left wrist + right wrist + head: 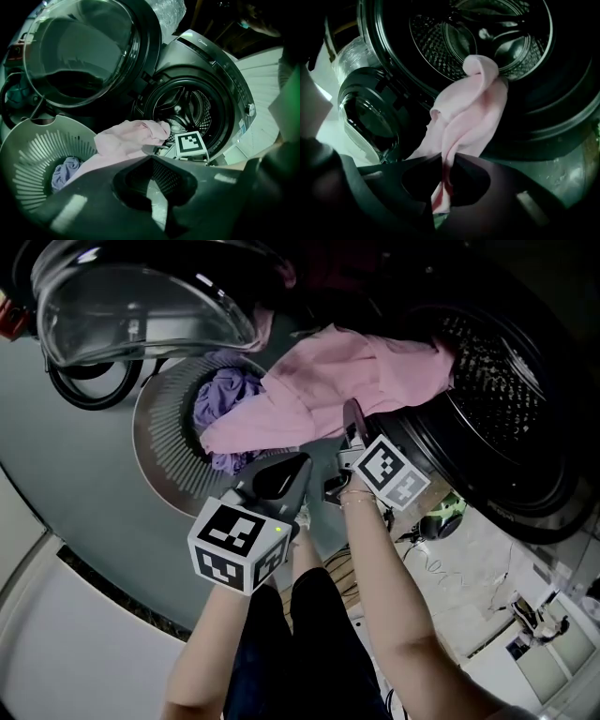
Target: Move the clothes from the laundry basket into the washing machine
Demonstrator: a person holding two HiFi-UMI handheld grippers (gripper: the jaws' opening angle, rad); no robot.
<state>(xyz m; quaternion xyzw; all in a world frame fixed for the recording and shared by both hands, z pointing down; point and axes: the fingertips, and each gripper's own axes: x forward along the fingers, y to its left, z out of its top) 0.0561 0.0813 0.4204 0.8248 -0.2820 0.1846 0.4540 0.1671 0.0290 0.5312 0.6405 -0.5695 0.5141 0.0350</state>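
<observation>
A pink garment (347, 381) stretches from the round grey laundry basket (155, 427) up to the mouth of the washing machine drum (497, 381). My right gripper (354, 423) is shut on its lower edge; in the right gripper view the cloth (473, 112) runs from the closed jaws (447, 157) up to the drum (487, 33). My left gripper (298, 465) hangs just left of it, shut on nothing (151, 158). A purple cloth (225, 395) lies in the basket (28, 140).
The machine's glass door (141, 296) stands swung open above the basket, at the left. Cables and a small green object (445, 512) lie on the floor below the drum. A white surface (56, 634) runs along the lower left.
</observation>
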